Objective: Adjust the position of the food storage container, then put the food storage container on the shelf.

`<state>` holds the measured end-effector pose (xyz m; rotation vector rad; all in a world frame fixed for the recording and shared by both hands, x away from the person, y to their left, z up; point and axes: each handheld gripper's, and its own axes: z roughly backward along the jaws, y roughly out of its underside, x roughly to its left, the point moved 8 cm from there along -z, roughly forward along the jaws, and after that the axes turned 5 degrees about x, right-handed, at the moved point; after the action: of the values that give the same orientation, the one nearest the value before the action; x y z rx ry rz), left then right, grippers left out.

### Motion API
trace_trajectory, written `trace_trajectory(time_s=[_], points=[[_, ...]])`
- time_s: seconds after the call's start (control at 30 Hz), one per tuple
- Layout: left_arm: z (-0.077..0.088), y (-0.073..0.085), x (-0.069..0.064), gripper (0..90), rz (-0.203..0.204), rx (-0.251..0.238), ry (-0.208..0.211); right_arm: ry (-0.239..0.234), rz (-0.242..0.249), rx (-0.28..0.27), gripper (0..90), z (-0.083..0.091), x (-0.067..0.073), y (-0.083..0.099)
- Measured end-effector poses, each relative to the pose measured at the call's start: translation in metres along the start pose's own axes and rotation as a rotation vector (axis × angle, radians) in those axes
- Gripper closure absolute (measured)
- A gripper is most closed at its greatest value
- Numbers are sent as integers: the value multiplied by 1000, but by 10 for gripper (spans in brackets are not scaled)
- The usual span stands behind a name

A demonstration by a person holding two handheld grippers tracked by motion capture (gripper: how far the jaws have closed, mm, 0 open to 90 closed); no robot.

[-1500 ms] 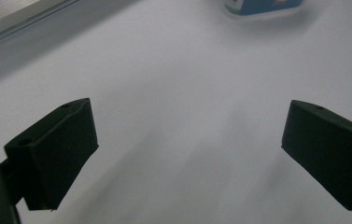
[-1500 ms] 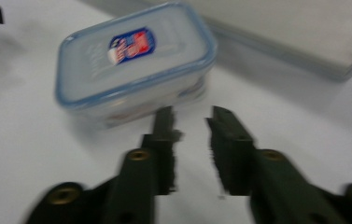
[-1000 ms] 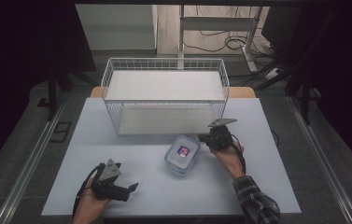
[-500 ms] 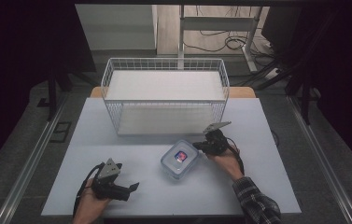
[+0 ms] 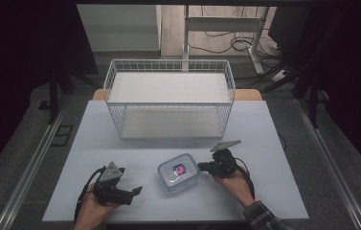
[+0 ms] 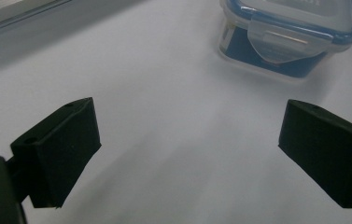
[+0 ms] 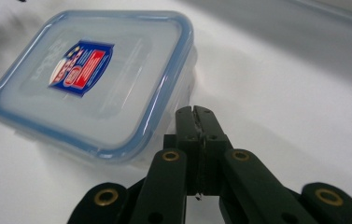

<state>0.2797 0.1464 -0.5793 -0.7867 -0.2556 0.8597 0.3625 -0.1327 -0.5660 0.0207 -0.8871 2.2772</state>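
Observation:
A clear plastic box with a blue-rimmed snap lid and a red and blue sticker lies flat on the white table, near its front middle. My right gripper is shut, its tips against the box's right side; in the right gripper view the box sits just ahead of the closed tips. My left gripper rests low at the front left, open and holding nothing. Ahead of its wide-apart jaws, the left gripper view has the box's side latch.
A white wire basket stands at the back middle of the table. The table's front edge runs close under both hands. Dark floor and metal rails flank the table on both sides.
The box has slid toward the front left of the table, with my right gripper following behind it. My left gripper has stayed where it was.

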Motion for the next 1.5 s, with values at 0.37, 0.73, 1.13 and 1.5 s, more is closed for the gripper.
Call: trace_trajectory(time_s=[0.37,0.73,1.13,1.5], points=[[2,2,3,57,-1,11,-14,-48,56,60,893,-3,45,23],[5,3,7,83,42,29,-2,76,78,-38,584,29,42,34],[3,-16,-8,83,56,-22,125,62,80,-88,358,28,45,15],[-33,-51,-29,50,49,-8,224,-8,74,-73,195,-1,54,-10]])
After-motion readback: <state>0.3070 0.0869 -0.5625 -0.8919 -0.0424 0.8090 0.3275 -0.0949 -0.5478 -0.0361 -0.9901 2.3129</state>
